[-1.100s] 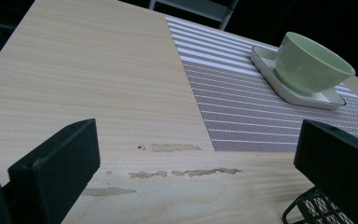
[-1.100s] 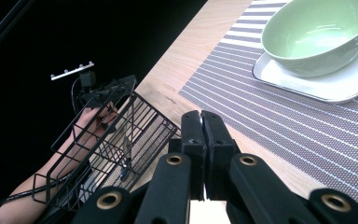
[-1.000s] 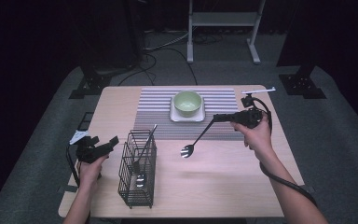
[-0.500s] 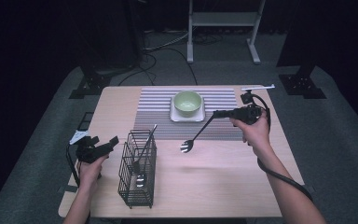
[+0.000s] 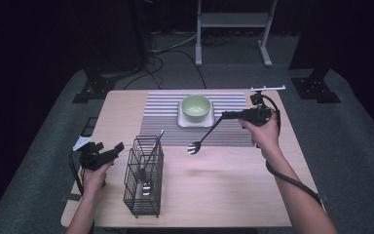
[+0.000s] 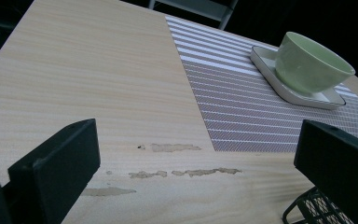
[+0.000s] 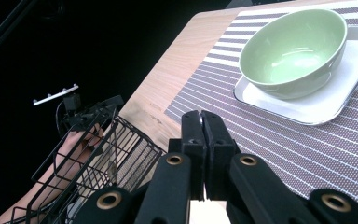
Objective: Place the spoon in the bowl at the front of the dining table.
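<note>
Right gripper (image 5: 224, 116) clamped on fork (image 5: 202, 138), tines held low above table (image 5: 233, 195) near mat (image 5: 233, 139), perhaps not touching. Left gripper (image 5: 117, 147) wide, empty, beside rack (image 5: 143, 197).

bare tabletop (image 5: 233, 195) in front, wire basket (image 5: 143, 190) (upright) blocking left side

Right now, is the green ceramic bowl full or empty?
Empty. The right gripper view looks into the green ceramic bowl on its white square plate and shows only its bare glossy inside.
</note>
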### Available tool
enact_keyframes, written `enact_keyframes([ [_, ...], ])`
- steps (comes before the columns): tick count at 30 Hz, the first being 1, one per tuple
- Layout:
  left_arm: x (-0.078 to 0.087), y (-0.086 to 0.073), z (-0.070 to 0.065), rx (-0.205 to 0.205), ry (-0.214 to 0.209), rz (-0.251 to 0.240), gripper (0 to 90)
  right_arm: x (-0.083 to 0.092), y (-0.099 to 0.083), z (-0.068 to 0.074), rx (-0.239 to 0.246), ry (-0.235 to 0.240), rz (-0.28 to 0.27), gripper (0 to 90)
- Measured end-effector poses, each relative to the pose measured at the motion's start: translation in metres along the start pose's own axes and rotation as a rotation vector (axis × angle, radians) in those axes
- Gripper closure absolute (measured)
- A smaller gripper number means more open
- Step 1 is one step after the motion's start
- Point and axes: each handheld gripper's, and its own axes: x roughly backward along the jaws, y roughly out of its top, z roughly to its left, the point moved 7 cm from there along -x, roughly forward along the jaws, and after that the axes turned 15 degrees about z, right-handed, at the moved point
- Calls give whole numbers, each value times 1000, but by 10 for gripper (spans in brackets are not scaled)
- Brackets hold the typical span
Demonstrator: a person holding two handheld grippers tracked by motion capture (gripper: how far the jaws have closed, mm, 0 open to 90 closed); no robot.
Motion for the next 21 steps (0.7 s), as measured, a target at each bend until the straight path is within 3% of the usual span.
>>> enact_keyframes([
  [21, 0, 0, 0, -1, -1, -1, 0, 2, 18, -9, -26, -26, -32, 885],
])
